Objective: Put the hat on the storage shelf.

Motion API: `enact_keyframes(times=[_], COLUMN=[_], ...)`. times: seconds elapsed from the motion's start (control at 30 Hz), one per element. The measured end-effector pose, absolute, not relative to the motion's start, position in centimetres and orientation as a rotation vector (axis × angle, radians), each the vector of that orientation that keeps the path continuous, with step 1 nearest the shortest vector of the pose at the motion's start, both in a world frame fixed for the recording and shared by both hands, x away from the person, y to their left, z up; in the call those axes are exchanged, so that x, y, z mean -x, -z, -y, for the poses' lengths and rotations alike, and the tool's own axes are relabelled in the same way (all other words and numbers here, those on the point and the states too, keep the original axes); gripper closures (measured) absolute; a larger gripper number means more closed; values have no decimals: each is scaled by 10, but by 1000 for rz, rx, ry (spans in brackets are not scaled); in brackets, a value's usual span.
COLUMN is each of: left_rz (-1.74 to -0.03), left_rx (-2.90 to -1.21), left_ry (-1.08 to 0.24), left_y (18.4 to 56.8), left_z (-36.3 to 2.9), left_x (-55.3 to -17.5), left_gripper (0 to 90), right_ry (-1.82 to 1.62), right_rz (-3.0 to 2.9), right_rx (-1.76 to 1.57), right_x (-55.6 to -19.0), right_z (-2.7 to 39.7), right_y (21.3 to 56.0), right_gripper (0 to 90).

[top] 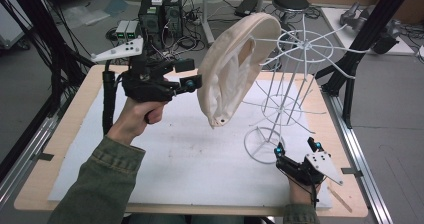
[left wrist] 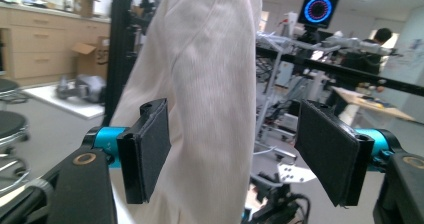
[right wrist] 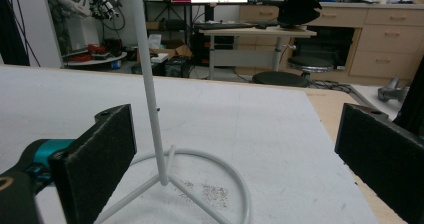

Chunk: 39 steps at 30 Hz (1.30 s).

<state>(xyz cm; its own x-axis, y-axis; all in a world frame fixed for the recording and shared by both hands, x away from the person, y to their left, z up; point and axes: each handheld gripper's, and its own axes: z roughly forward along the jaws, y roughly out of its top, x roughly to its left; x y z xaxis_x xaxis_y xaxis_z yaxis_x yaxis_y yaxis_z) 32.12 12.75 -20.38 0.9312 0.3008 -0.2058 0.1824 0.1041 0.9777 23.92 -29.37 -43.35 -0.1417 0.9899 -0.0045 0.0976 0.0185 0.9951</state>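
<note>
- Room: lab with wooden drawers, stools, monitors, cables and computer boxes on the grey floor.
- Counter: wood top, white mat over most of it, brown specks near the rack base.
- White wire rack stands at right on the mat.
- Cream cap hangs on the rack's top.
- Left tool open wide, cap between the pads, not gripped.
- Right tool open wide, empty, by rack base.

Wire rack standing on the table at its right, hat hanging on the rack's left side, left gripper just left of the hat, right gripper near the rack's base ring.
</note>
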Motion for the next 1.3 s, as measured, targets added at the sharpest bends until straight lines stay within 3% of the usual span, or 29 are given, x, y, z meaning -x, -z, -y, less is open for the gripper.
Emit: enact_keyframes(times=[0.23,0.57,1.13,1.3], left_rz=[-468,-608,-784,-842], left_rx=[-1446,-1408,-1307,-1271], left_ry=[-163,-369,-516,-637], left_y=[220,244,273,282], left_z=[-157,-203,-262,-275], left_x=[-313,-297,-279,-272], left_gripper=[297,294,290,289], right_ry=[-1253,-1246,-1241,-1235], right_rz=[-1394,-1393,-1390,-1388], right_rx=[-1205,-1201,-1210,-1204], right_x=[-239,-239,-239,-239], right_z=[294,294,294,294], right_y=[434,433,434,433], right_gripper=[20,20,20,20])
